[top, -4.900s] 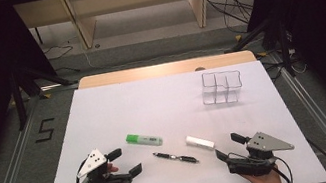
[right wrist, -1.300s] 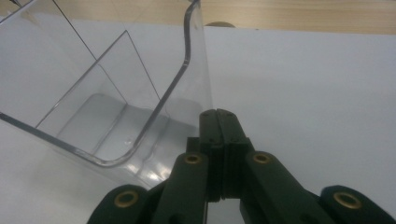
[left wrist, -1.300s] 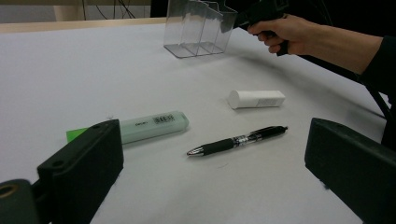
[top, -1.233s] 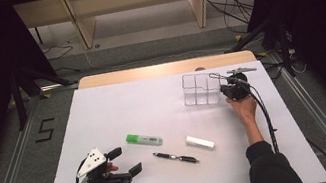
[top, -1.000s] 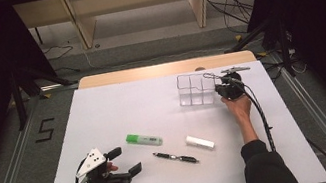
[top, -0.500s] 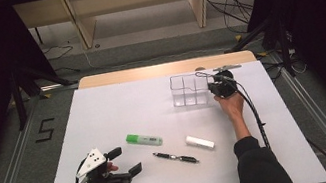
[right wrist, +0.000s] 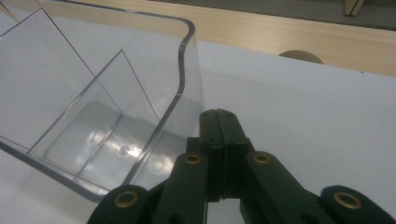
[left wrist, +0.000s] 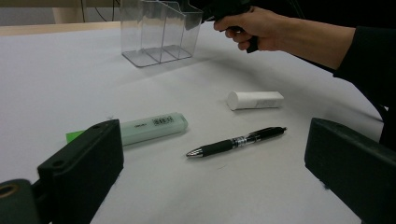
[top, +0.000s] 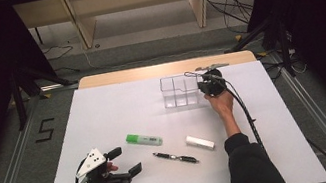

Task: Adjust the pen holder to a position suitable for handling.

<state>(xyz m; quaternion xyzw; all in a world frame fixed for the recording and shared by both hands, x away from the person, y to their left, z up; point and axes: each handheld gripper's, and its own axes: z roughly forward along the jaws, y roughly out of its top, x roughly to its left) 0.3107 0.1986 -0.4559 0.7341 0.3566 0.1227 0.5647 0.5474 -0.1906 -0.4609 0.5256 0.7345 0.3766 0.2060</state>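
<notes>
Nearest the person, the left gripper (top: 125, 160) rests low on the surface (top: 103, 112) with its fingers spread wide and nothing between them. If it swings forward carelessly it could knock the green highlighter (top: 143, 139) or the black pen (top: 176, 157) just ahead, and the pen would roll. The white stick (top: 199, 142) lies a little farther right, close under the outstretched right sleeve, which could drag it.

At the far side stands the clear organizer (top: 179, 91), upright and empty, near the back edge. The right gripper (right wrist: 218, 116) sits against its right wall with fingers closed tight on nothing, apparently pushing rather than holding. A push placed high on that wall could tip the light box over. An off-centre push could spin it, or the fingers may slip off its smooth plastic.
</notes>
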